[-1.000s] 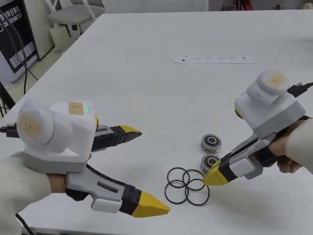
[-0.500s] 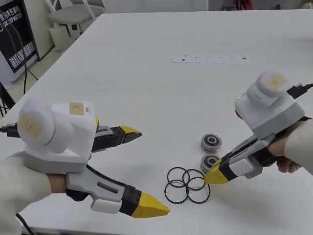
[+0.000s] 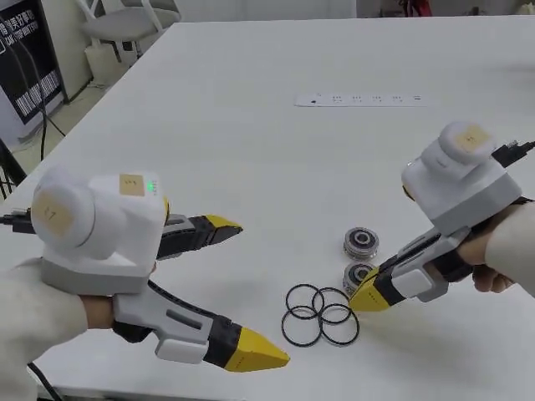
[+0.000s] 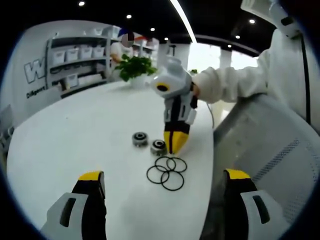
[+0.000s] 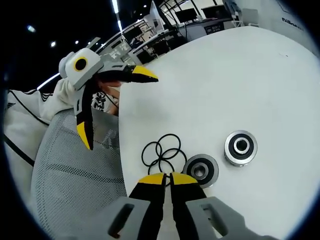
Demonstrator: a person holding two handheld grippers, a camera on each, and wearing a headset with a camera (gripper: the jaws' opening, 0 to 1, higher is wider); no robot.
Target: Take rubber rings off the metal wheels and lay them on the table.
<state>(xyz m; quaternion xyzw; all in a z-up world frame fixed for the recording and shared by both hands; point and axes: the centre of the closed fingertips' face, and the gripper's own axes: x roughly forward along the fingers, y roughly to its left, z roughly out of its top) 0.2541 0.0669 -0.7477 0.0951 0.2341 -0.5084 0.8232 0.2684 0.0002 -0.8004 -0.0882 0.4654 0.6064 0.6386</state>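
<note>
We fear the right gripper (image 3: 361, 298), jaws together beside the nearer wheel (image 3: 358, 275), may push it away; the left gripper (image 3: 253, 291) has its jaws wide apart.

Your rings (image 3: 320, 314) are black against the plain white bench (image 3: 251, 125). The two wheels (image 3: 361, 243) are silver with dark centres. Your left gripper (image 3: 255, 292) and right gripper (image 3: 361, 298) have white and grey bodies, and their jaws are black with yellow tips. A green light (image 3: 150, 187) glows on the left one. Your sleeves (image 3: 33, 317) are off-white.
</note>
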